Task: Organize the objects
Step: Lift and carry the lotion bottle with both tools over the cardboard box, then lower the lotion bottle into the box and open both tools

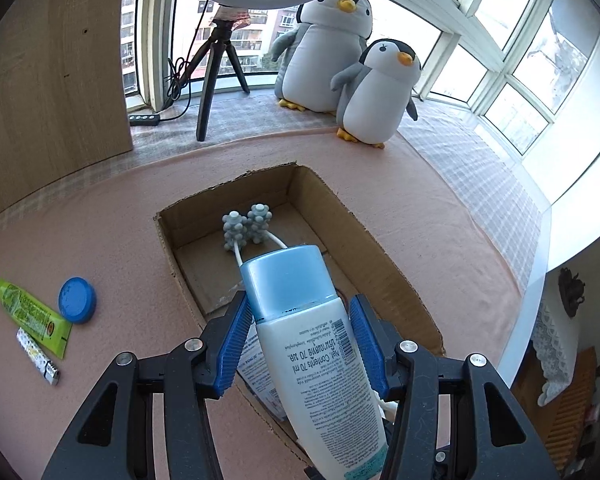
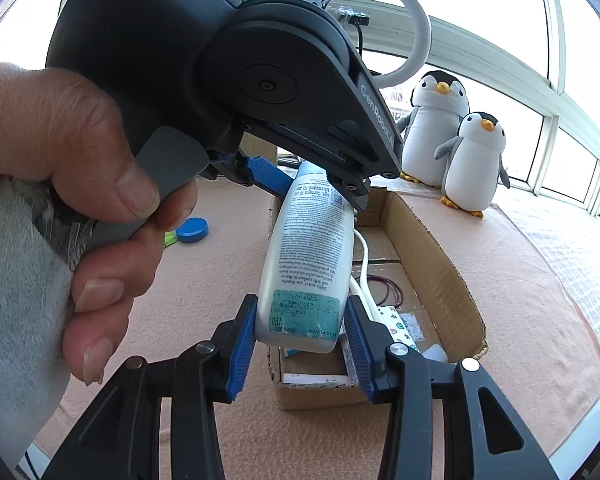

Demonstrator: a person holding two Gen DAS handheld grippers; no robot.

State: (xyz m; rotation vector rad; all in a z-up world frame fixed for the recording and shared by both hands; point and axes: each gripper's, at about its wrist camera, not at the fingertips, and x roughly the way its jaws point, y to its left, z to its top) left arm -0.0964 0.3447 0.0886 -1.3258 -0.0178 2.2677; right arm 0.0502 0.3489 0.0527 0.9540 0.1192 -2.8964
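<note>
A white lotion tube with a light blue cap (image 1: 300, 332) is held over the open cardboard box (image 1: 388, 256). My left gripper (image 1: 300, 340) has its blue pads against the tube just below the cap. My right gripper (image 2: 300, 340) has its pads on the tube's flat end (image 2: 304, 316). The left gripper's black body (image 2: 228, 68) and the hand holding it fill the upper left of the right wrist view. Inside the box lie a grey knobbed roller massager (image 1: 246, 229) with white arms, a small packet and a white carton.
On the pink cloth left of the box lie a green tube (image 1: 32, 312), a blue round lid (image 1: 77, 300) and a small patterned lighter (image 1: 38, 356). Two plush penguins (image 1: 356, 76), a tripod with ring light (image 1: 216, 76) and a wooden panel (image 1: 52, 68) stand behind.
</note>
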